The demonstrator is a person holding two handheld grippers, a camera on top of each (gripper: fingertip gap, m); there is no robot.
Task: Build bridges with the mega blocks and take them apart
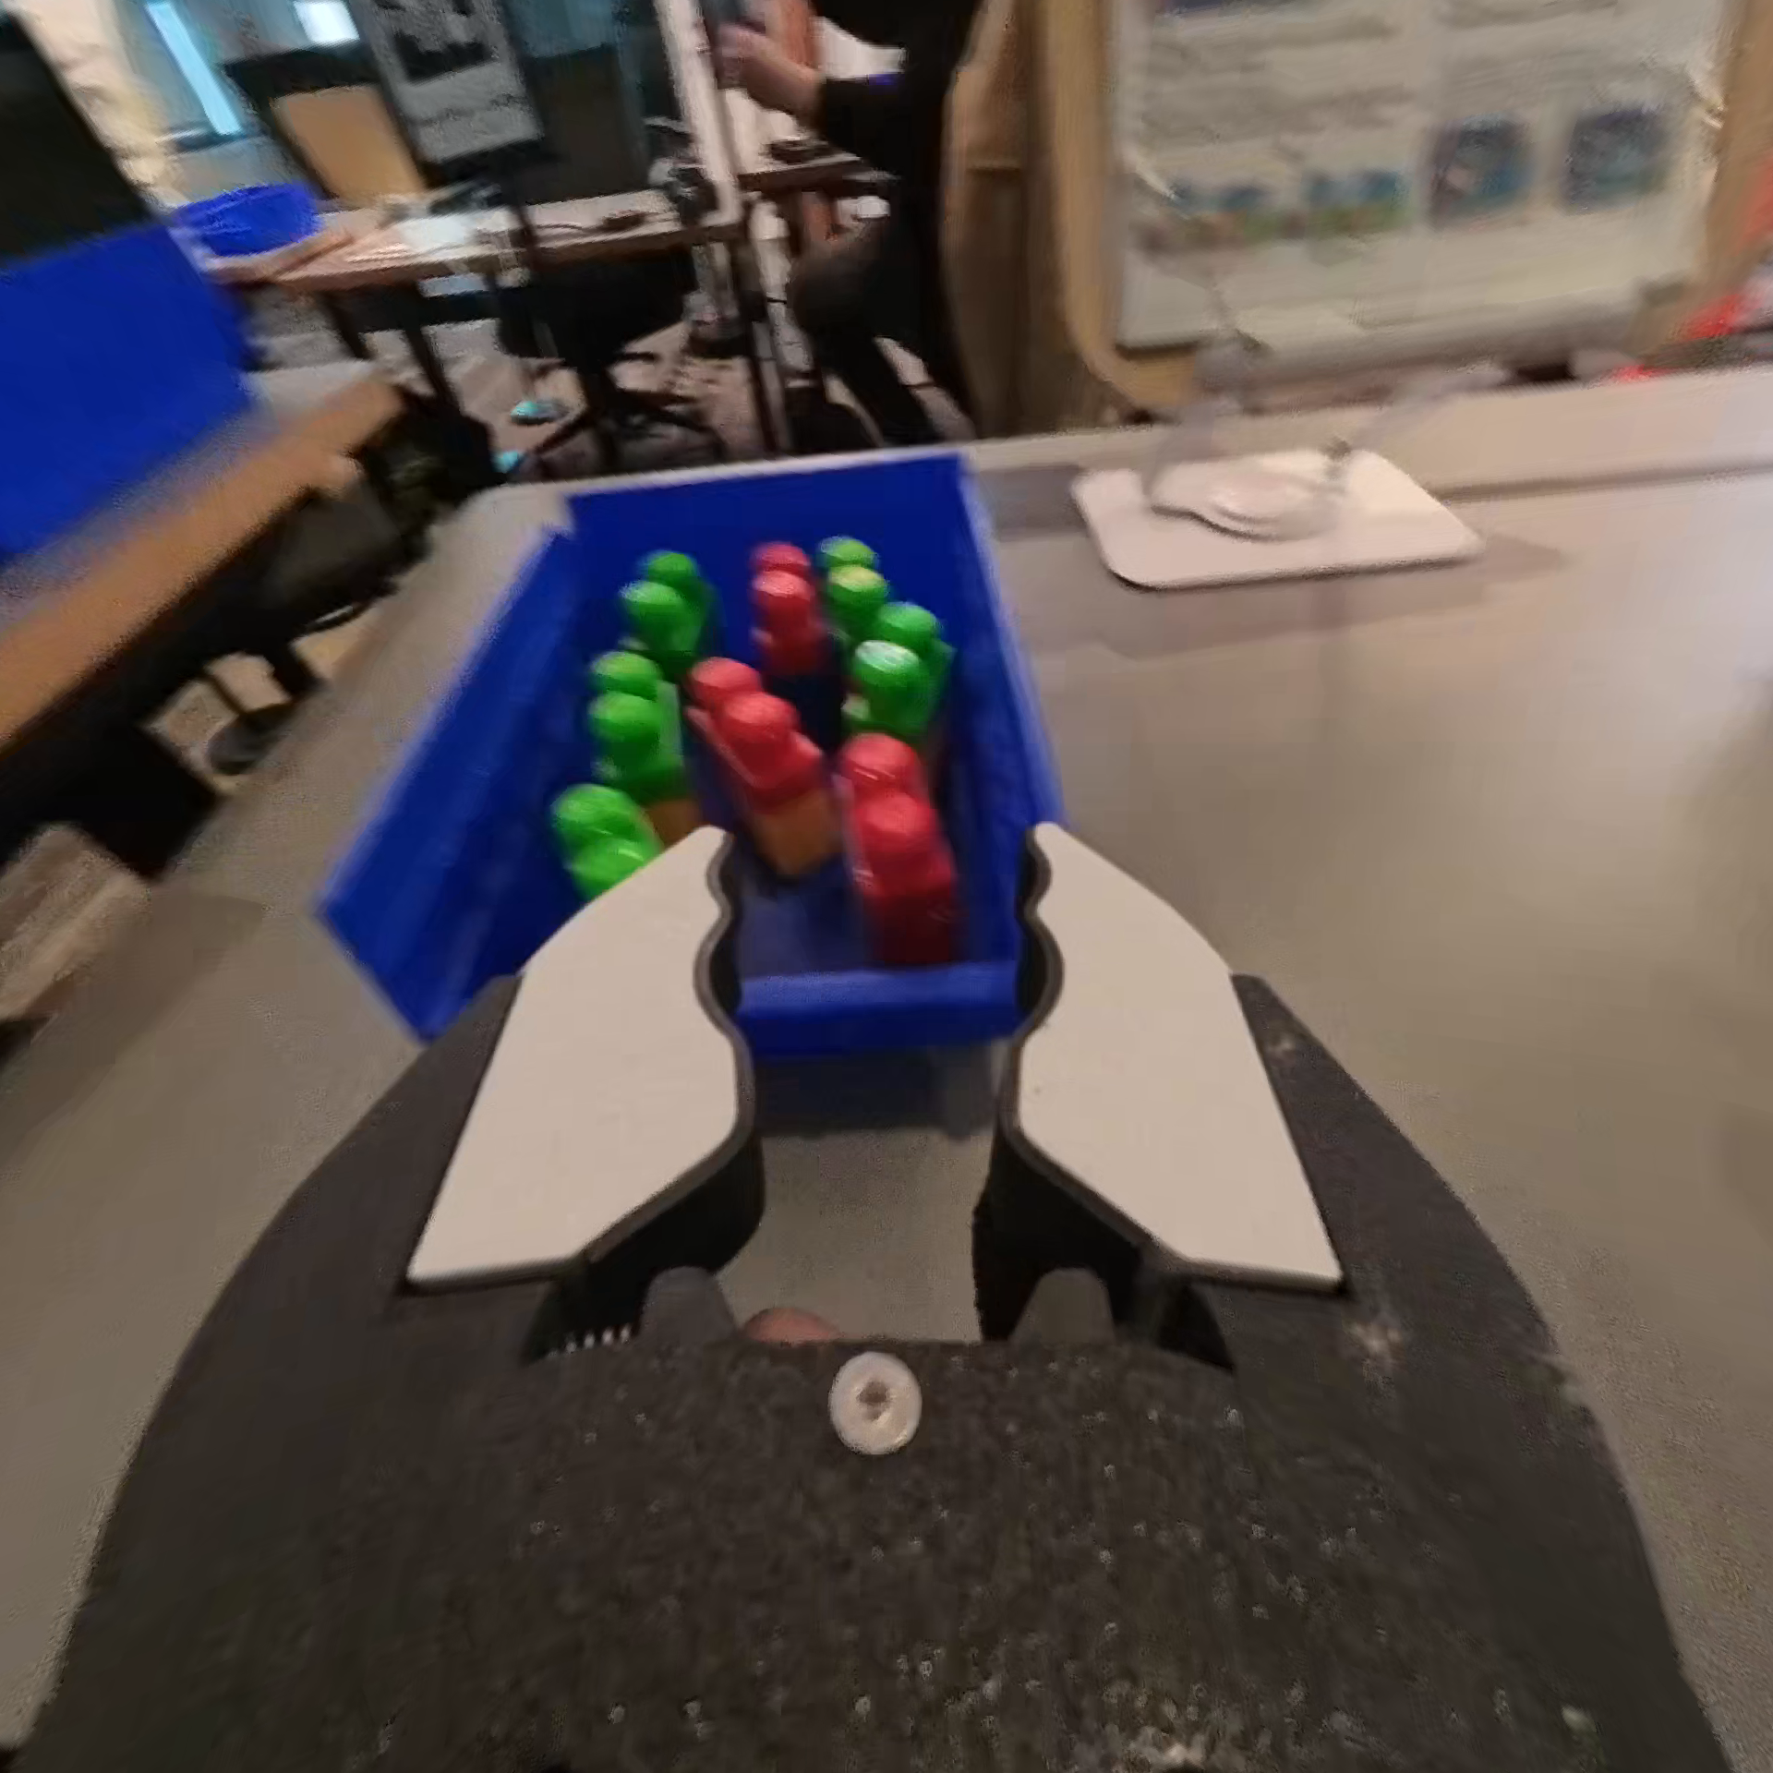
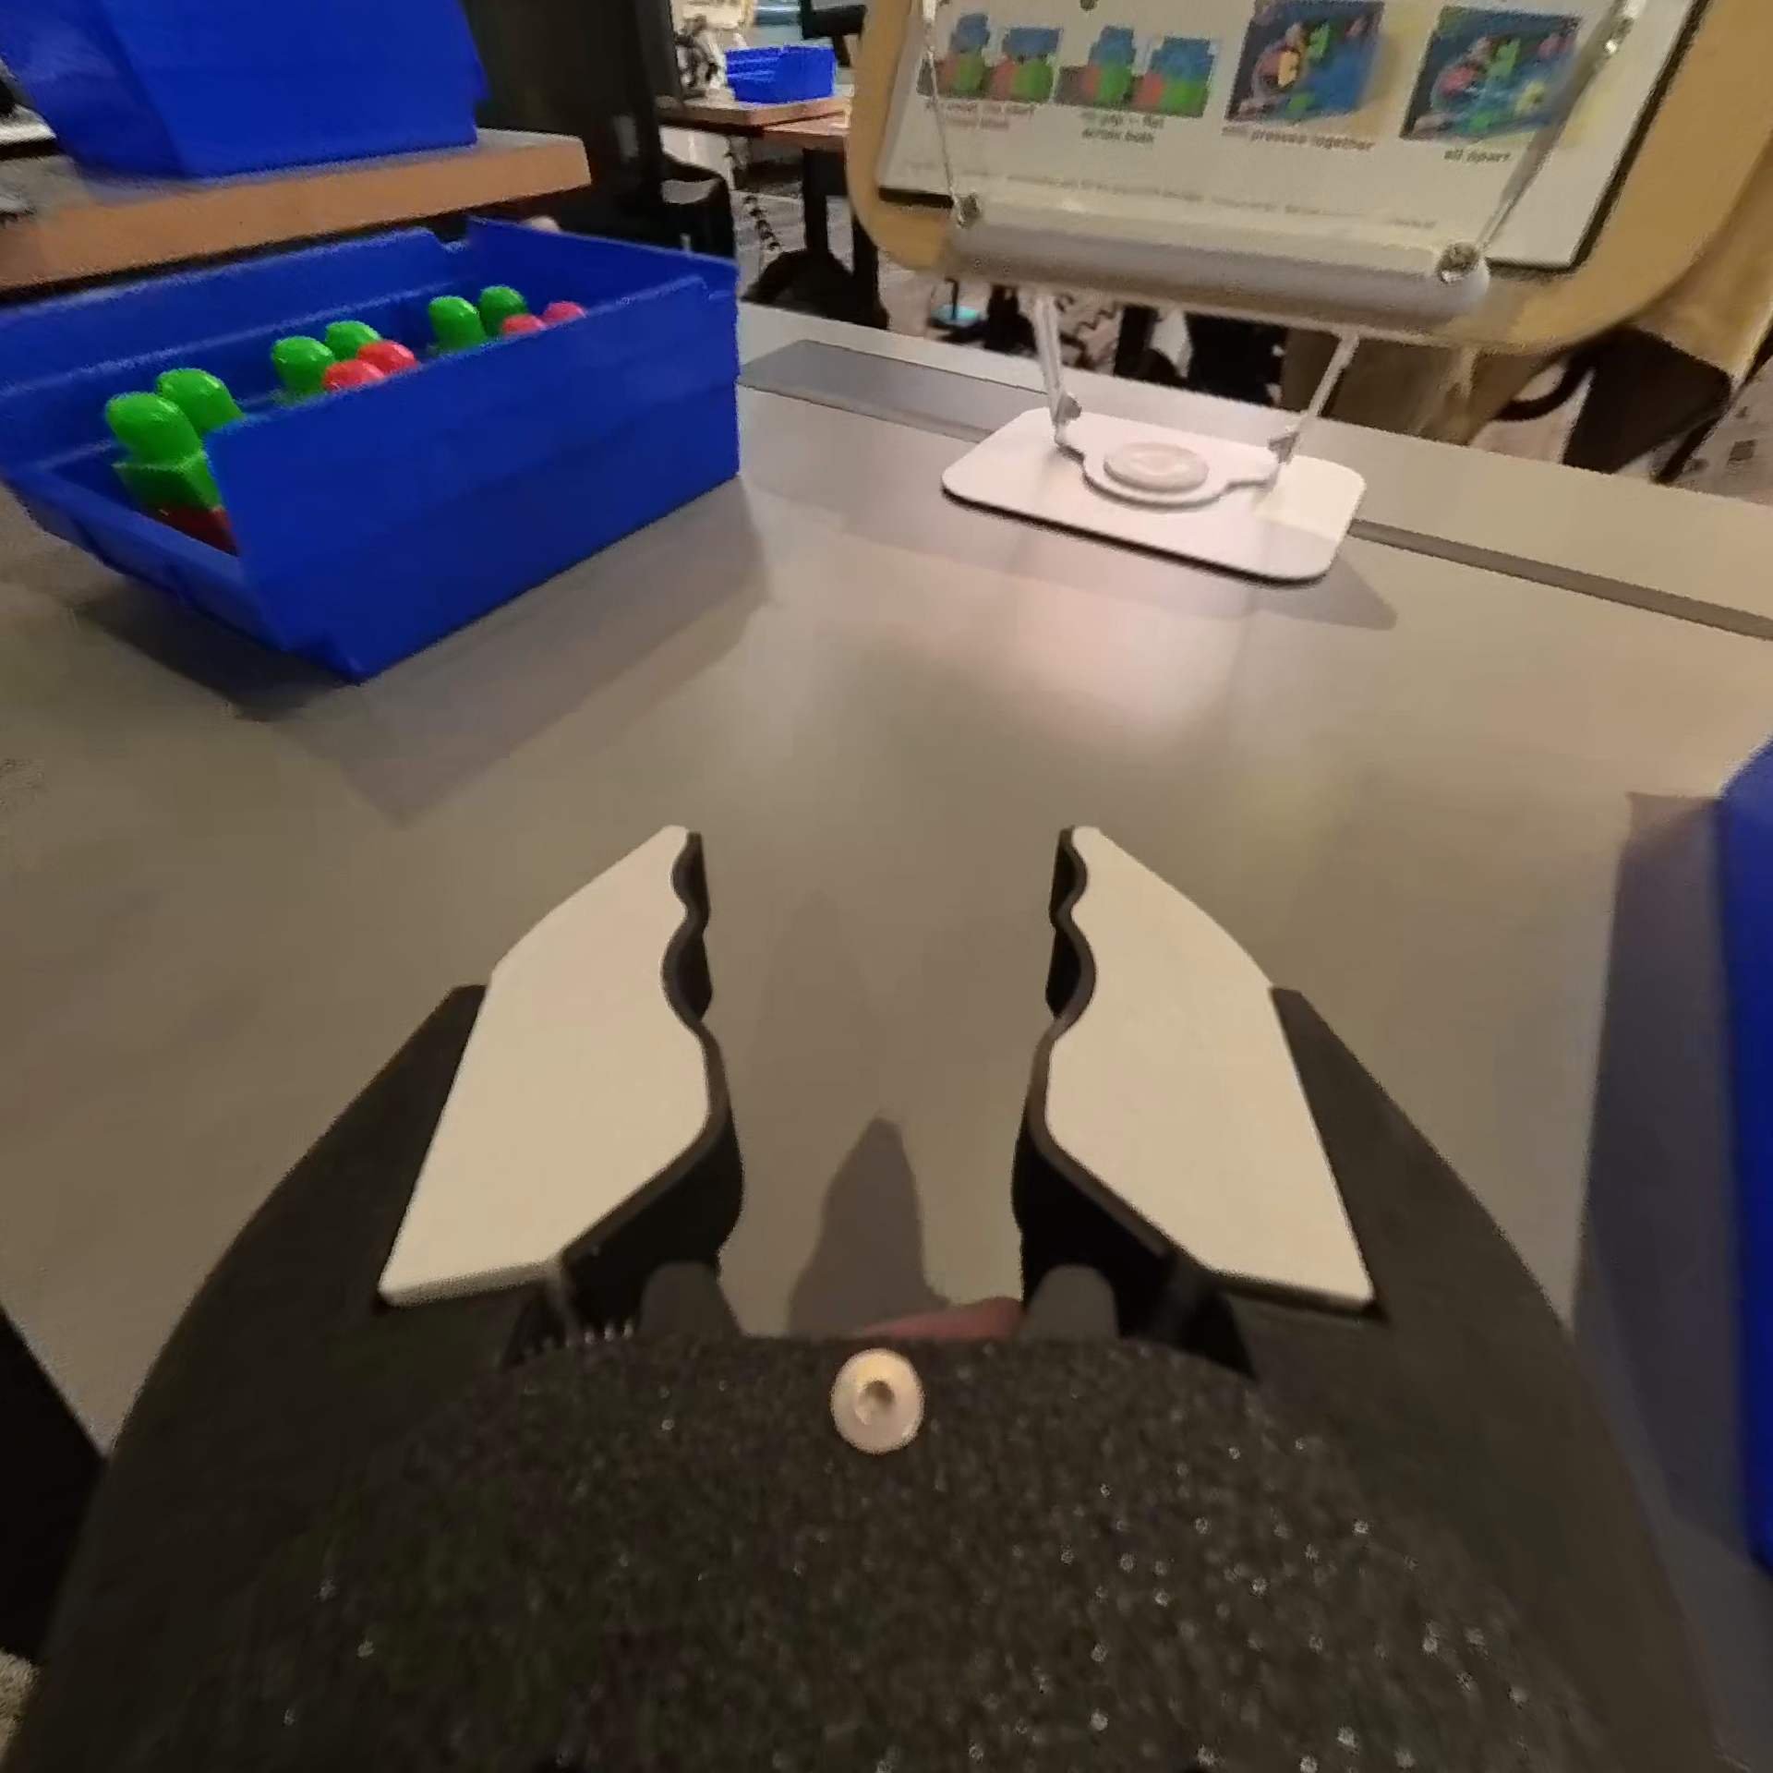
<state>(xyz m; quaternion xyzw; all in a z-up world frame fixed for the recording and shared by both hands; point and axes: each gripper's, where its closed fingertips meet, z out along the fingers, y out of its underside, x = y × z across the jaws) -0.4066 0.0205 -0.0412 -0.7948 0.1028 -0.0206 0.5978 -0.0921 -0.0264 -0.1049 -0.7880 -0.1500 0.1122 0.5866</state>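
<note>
A blue bin (image 1: 451, 863) on the grey table holds several green blocks (image 1: 628, 734) and red blocks (image 1: 902, 873), standing studs up. My left gripper (image 1: 878, 844) is open and empty, just above the bin's near end. The view is blurred. In the right wrist view the same bin (image 2: 460, 537) stands at the far left with green blocks (image 2: 163, 441) and red blocks (image 2: 369, 365) showing over its rim. My right gripper (image 2: 878, 844) is open and empty over bare table, well right of the bin.
A white stand (image 2: 1151, 508) holding an instruction card (image 2: 1247, 115) sits at the table's back. A blue thing (image 2: 1746, 1103) shows at the right edge of the right wrist view. More blue bins (image 2: 240, 67) sit on a wooden shelf at left. A person (image 1: 863, 125) is behind.
</note>
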